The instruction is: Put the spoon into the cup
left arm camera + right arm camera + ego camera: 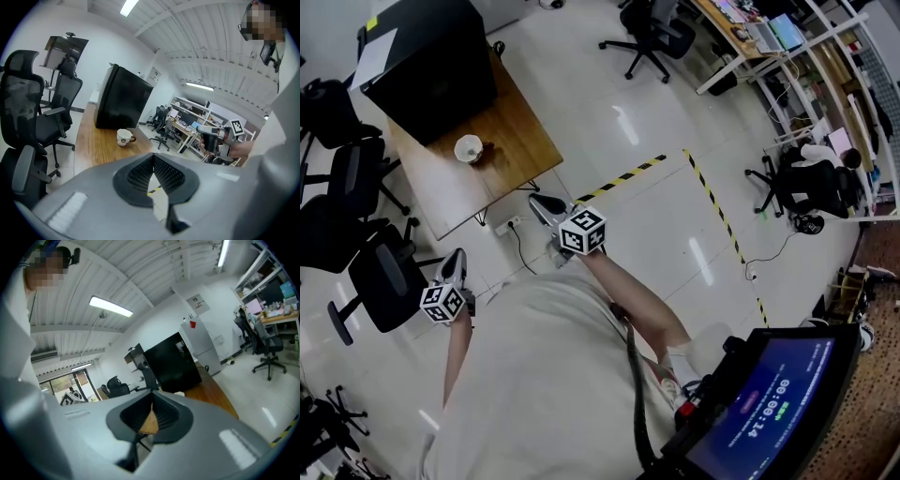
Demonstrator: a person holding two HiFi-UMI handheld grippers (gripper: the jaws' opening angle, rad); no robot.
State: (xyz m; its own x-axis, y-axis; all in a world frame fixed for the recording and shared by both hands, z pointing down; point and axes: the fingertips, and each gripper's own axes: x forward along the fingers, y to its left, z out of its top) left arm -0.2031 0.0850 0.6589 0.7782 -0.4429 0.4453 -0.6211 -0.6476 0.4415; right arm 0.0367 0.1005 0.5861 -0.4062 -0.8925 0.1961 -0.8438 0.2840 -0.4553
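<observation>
A white cup (469, 148) with a brown handle stands on the wooden table (502, 159), well ahead of both grippers; the left gripper view shows the cup (124, 137) too. I can make out no spoon in any view. My left gripper (453, 265) is held over the floor short of the table, jaws shut and empty (153, 159). My right gripper (542, 204) hovers near the table's near corner, also shut with nothing in it (152, 406). The right gripper (213, 138) also appears in the left gripper view.
A big black box (427, 61) fills the far part of the table behind the cup. Office chairs (384, 277) stand along the left. Yellow-black tape (623, 175) marks the floor to the right. A dark screen (769, 403) sits at lower right.
</observation>
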